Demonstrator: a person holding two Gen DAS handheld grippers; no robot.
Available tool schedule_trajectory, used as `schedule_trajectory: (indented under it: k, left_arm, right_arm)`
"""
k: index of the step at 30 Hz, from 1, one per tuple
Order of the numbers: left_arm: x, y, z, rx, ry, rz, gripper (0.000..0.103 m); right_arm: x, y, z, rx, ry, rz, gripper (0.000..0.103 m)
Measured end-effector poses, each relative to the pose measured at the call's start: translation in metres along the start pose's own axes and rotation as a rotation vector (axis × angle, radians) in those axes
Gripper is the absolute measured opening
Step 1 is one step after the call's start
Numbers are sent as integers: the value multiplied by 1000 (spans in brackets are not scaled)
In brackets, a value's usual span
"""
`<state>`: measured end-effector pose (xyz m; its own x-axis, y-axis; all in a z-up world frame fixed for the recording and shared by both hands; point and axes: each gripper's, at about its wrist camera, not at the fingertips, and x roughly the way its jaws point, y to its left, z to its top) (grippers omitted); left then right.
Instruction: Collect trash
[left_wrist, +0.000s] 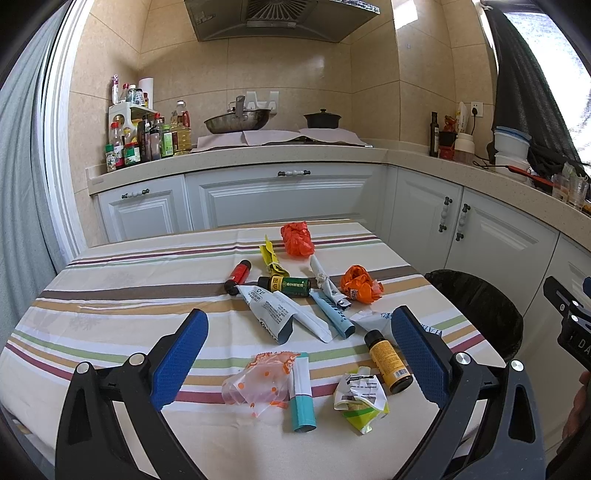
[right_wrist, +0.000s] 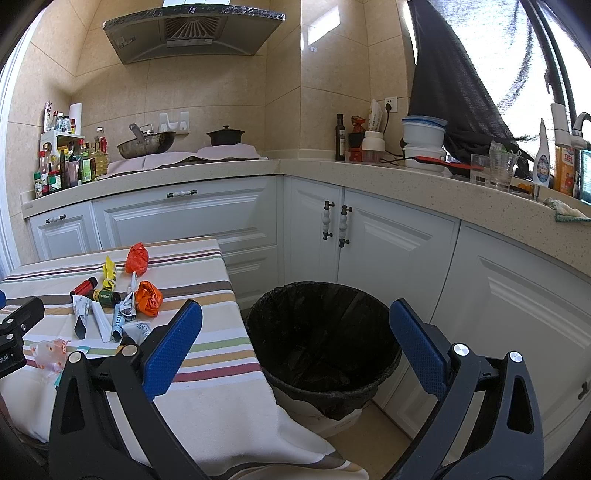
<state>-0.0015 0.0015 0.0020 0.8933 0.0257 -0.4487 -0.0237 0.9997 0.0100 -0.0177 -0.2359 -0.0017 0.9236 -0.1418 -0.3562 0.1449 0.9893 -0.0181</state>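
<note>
Over the table (left_wrist: 110, 295), both claws gape empty.
Left claw (left_wrist: 299, 347) faces the litter; right claw (right_wrist: 295, 339) hovers above the bin (right_wrist: 321, 332).

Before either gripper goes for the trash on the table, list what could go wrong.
1. The small bottles, like the amber bottle and green bottle, lie on their sides and may roll off the table when nudged.
2. The thin plastic bag could slip from the left gripper.
3. The trash bin sits below the table edge, so a drop from the right gripper may miss.
</note>
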Motion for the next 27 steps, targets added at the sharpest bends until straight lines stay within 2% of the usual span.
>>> schedule_trajectory:
  k: [27]
  left_arm:
    - [0, -1, -3, -4, 9, -2, 97]
  right_arm:
    - [-1, -1, 1, 1, 1, 1, 99]
